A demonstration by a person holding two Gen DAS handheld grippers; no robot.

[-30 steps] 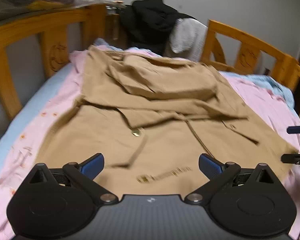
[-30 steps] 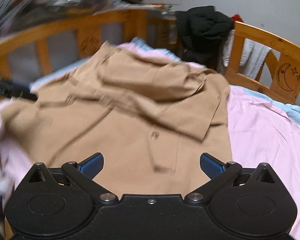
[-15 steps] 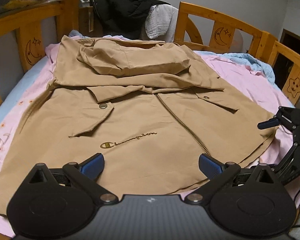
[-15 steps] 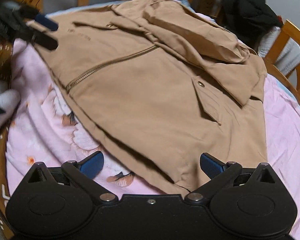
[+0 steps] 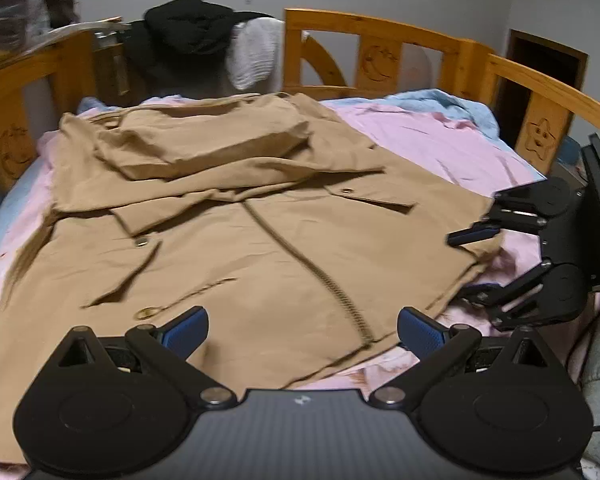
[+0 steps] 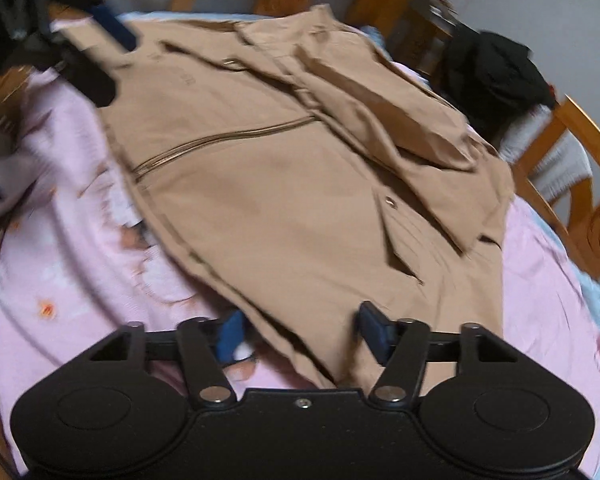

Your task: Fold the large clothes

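Moved since earlier: both grippers dropped in toward the hem, and the right one went from hanging above the tan jacket (image 5: 236,248) to straddling its bottom corner.
Jacket: lying flat, front up, zipped, on the pink sheet (image 5: 432,140) of the wooden bed (image 5: 380,36). Hood end points to 12 o'clock in the left wrist view, hem toward 6, so the long axis runs straight away from the cameras.
Right gripper (image 6: 300,332): fingers closing, about halfway, with the hem corner between them. Can't tell if the pads are biting cloth yet, looks like not quite.
Left gripper (image 5: 302,330): fingers wide open, nothing held, hovering over the hem near the zipper's bottom end.
Key relation: the right hand is nearer its grab point, with cloth already inside the gap. The left one probably needs to slide toward 9 o'clock for the other corner.
Hard to see: both views are motion-blurred, the chest logo is a smear, sleeves seem tucked under, and the near-left hem corner is hidden behind the left gripper body.
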